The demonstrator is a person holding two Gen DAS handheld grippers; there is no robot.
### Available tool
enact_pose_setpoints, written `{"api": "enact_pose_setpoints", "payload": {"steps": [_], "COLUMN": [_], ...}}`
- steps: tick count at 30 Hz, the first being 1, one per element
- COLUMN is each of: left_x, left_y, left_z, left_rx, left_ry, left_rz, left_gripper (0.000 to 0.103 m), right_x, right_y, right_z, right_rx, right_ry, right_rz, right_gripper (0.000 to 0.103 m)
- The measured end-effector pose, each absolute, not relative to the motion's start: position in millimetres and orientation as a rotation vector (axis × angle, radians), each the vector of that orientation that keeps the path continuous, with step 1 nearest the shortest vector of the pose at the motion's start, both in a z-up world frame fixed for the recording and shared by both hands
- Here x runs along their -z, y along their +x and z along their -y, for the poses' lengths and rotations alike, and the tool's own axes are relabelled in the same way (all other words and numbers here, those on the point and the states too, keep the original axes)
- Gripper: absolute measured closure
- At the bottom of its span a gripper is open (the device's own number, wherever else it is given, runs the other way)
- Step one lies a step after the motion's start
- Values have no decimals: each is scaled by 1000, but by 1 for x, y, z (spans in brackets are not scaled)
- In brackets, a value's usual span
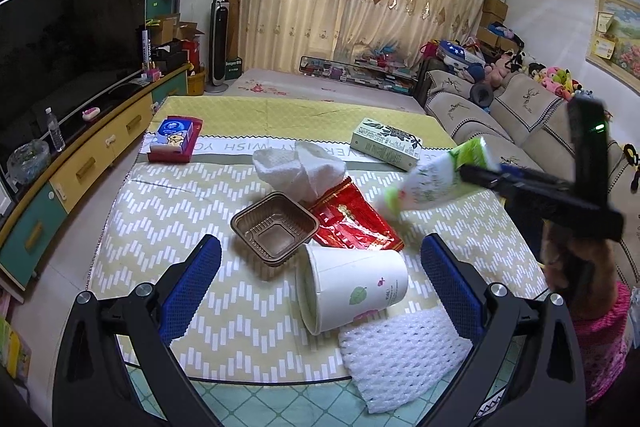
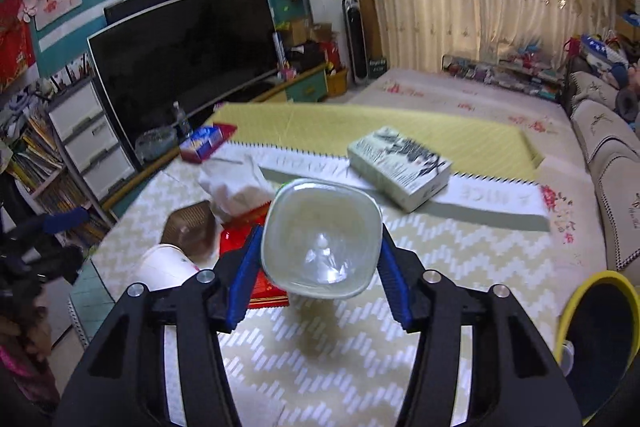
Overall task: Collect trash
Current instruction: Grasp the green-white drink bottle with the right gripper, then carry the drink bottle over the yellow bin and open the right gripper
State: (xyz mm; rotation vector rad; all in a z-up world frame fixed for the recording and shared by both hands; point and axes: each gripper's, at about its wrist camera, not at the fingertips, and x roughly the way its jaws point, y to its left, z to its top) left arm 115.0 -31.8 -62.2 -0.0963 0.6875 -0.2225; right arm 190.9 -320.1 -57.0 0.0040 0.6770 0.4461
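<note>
A white paper cup (image 1: 352, 287) lies on its side on the patterned table (image 1: 160, 207), between the wide-apart fingers of my left gripper (image 1: 320, 247), which is open and holds nothing. Behind the cup are a brown plastic tray (image 1: 276, 227), a red wrapper (image 1: 352, 223) and a crumpled white tissue (image 1: 300, 167). A white foam net (image 1: 400, 359) lies at the table's near edge. My right gripper (image 2: 320, 233) is shut on a green-and-white plastic bottle (image 2: 320, 227), lifted above the table; the left wrist view shows that bottle (image 1: 432, 179) at the right.
A green carton (image 1: 386, 143) and a red-and-blue tissue box (image 1: 174, 139) lie at the table's far side. A yellow-rimmed bin with a black liner (image 2: 600, 339) stands at the right of the table. A sofa (image 1: 520, 115) runs along the right, a TV cabinet (image 1: 80, 163) along the left.
</note>
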Motion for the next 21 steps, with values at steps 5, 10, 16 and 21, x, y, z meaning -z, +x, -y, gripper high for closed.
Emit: {"api": "enact_pose_setpoints", "payload": {"steps": [5, 10, 16, 21], "left_x": [62, 61, 62, 65], "left_y": [113, 110, 111, 113], "left_z": [36, 41, 48, 55], "left_rx": [236, 251, 265, 275], "left_ry": [-91, -85, -78, -69], "left_rz": [-686, -682, -688, -700], "left_gripper": [5, 5, 5, 5], "right_x": [45, 44, 36, 28], "right_y": [172, 157, 146, 139], "right_z": [329, 336, 350, 371], "right_rx": [-414, -395, -383, -343], "right_ry": [-1, 6, 49, 81], "right_rz": [-667, -662, -629, -593], "right_gripper": [52, 52, 52, 52]}}
